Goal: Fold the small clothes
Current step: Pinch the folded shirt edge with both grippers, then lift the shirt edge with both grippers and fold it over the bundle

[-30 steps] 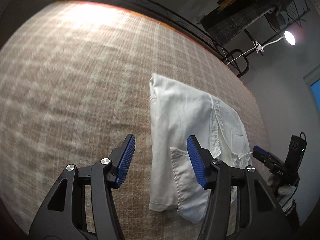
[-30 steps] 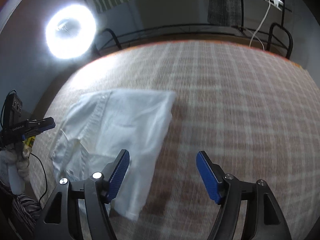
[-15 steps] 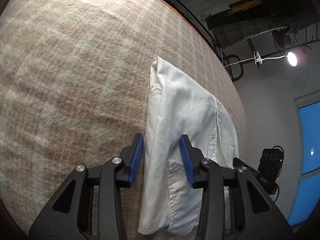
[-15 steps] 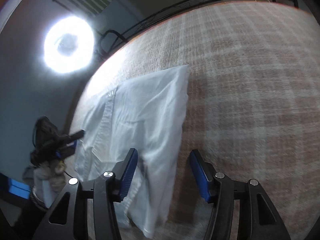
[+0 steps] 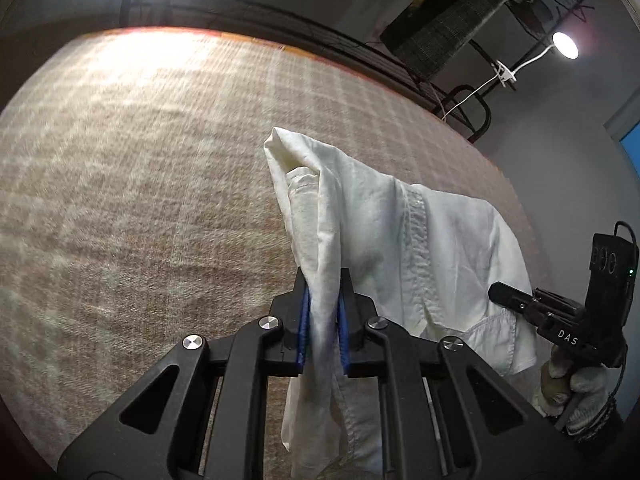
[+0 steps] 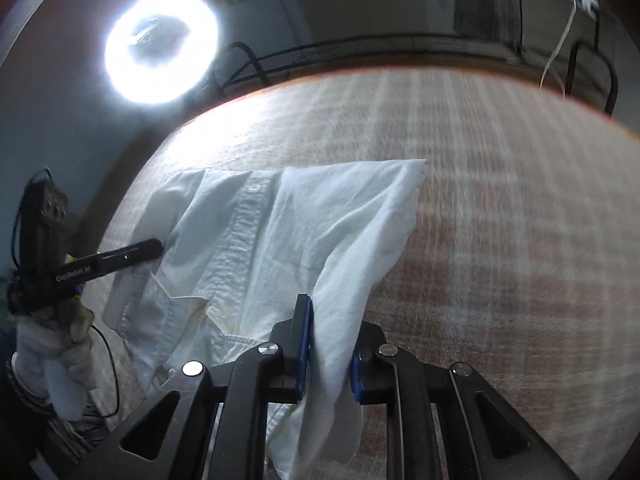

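- Both grippers' jaws had just been closing since the earlier frame, shirt (image 5: pixel 376 232) edge now lifted.
- Left gripper (image 5: pixel 323 320) clamped shirt.
- Right gripper (image 6: pixel 329 344) clamped shirt.
- Cloth (image 5: pixel 140 184) beneath.

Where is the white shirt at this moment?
The white shirt lies on the checked cloth, its near edges pinched and raised by the left gripper and the right gripper.

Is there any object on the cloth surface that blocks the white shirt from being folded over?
Nothing visible does. The white shirt is pinched by the left gripper and the right gripper, and the checked cloth beside it is bare.
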### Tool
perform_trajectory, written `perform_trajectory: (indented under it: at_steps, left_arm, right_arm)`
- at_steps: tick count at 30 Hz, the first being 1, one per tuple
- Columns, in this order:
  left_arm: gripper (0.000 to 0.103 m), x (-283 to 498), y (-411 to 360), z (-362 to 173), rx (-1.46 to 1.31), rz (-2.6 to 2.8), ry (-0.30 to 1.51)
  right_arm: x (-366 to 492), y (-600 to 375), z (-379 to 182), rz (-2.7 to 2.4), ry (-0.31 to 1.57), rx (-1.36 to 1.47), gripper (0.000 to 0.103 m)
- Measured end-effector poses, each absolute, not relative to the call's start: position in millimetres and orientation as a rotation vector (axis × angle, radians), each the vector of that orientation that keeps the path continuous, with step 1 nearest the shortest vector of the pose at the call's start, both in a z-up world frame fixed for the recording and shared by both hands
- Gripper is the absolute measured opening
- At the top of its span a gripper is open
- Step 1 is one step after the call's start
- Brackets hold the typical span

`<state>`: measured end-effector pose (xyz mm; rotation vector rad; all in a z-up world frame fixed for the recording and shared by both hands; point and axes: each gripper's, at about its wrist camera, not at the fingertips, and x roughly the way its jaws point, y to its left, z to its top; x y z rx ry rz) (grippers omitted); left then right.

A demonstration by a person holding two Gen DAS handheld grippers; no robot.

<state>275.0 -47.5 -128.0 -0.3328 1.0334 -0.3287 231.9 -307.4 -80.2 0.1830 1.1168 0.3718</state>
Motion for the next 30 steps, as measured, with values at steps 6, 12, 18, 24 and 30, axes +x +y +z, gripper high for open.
perform_trajectory:
  at_steps: [6, 12, 18, 24, 30]
  left_arm:
    - [0.010, 257.4, -58.2, -106.6, -0.284, -0.370, 0.979]
    - [0.010, 249.8, -82.0, -89.9, -0.265, -0.408, 0.945]
    - [0.010, 255.6, -113.0, -80.4, -0.246, -0.438, 0.917]
    - [0.010, 268.7, -146.3, -79.5, -0.231, -0.484, 0.909]
    - [0.010, 293.7, -192.7, -76.0, -0.203, -0.529, 0.898]
  right_arm:
    - [216.6, -287.8, -48.2, 0.339, 1.051, 0.054, 0.013]
    - [206.9, -284.3, -23.3, 0.312, 0.995, -0.013, 0.012]
    - [201.7, -293.9, -9.9, 0.285, 0.951, -0.077, 0.012]
    - [204.7, -308.5, -2.3, 0.271, 0.925, -0.101, 0.011]
    - [216.3, -336.9, 3.7, 0.240, 0.900, -0.111, 0.011]
